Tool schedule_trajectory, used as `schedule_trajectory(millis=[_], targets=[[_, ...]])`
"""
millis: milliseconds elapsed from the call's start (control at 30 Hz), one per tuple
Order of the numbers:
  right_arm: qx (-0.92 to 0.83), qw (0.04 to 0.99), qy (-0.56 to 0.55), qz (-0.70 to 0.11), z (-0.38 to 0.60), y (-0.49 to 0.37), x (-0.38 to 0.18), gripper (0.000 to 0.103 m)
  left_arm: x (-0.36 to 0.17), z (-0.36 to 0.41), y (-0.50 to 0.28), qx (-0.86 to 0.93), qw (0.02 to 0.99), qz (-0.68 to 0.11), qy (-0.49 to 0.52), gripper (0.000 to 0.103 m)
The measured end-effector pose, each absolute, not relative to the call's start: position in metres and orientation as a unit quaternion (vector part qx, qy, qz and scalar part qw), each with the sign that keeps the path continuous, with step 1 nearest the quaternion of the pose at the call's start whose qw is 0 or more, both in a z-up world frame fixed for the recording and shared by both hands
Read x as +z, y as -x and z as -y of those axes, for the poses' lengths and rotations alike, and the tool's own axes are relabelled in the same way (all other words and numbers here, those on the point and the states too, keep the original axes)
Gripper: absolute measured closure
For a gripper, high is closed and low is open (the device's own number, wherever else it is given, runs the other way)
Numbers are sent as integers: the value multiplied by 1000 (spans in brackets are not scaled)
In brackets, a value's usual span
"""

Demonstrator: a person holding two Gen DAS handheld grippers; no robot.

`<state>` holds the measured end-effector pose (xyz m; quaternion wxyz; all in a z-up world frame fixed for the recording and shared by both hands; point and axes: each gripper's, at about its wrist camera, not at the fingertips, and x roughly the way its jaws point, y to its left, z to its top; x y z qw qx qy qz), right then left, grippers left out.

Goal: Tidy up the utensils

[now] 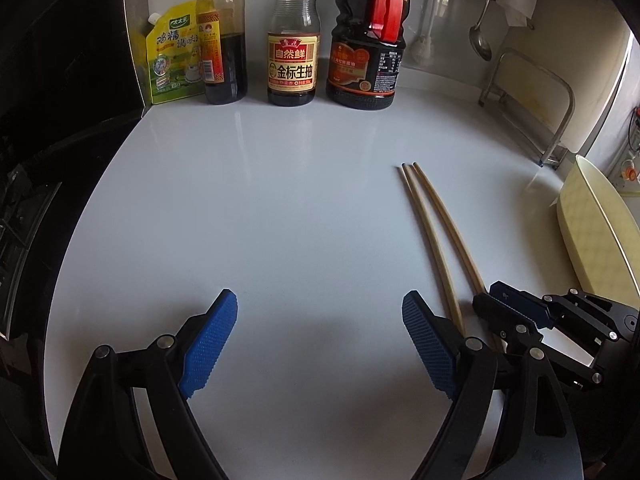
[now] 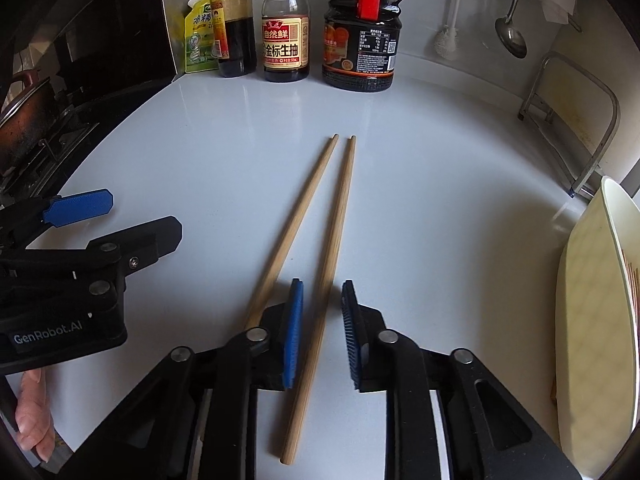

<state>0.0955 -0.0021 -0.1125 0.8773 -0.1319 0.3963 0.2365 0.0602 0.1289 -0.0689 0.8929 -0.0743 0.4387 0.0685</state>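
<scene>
Two wooden chopsticks (image 2: 308,216) lie side by side on the white counter (image 2: 440,200), tips towards the bottles. My right gripper (image 2: 320,284) is low over their near ends. The right-hand chopstick (image 2: 340,208) runs between its blue pads, lying against the left pad with a gap to the right one; the other chopstick passes outside its left finger. In the left wrist view the chopsticks (image 1: 434,232) lie right of my left gripper (image 1: 320,320), which stands wide open over bare counter with nothing between its fingers. The right gripper (image 1: 486,296) shows there at the chopsticks' near ends.
Three sauce bottles (image 1: 294,68) and a yellow pouch (image 1: 174,56) line the back wall. A stove with a pot (image 2: 28,96) is on the left. A cream tray (image 2: 588,300) and metal rack (image 2: 576,120) stand at the right; a ladle (image 2: 510,36) hangs behind. A hand (image 2: 34,420) holds the left gripper (image 2: 146,214).
</scene>
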Motion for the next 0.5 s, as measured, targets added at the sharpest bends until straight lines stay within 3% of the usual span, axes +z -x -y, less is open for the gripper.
schedule_trajectory(millis=[500], targets=[[223,883,82,-404,56,-98,-115,97,-74,-98,-76,80,892,-442,41,20]])
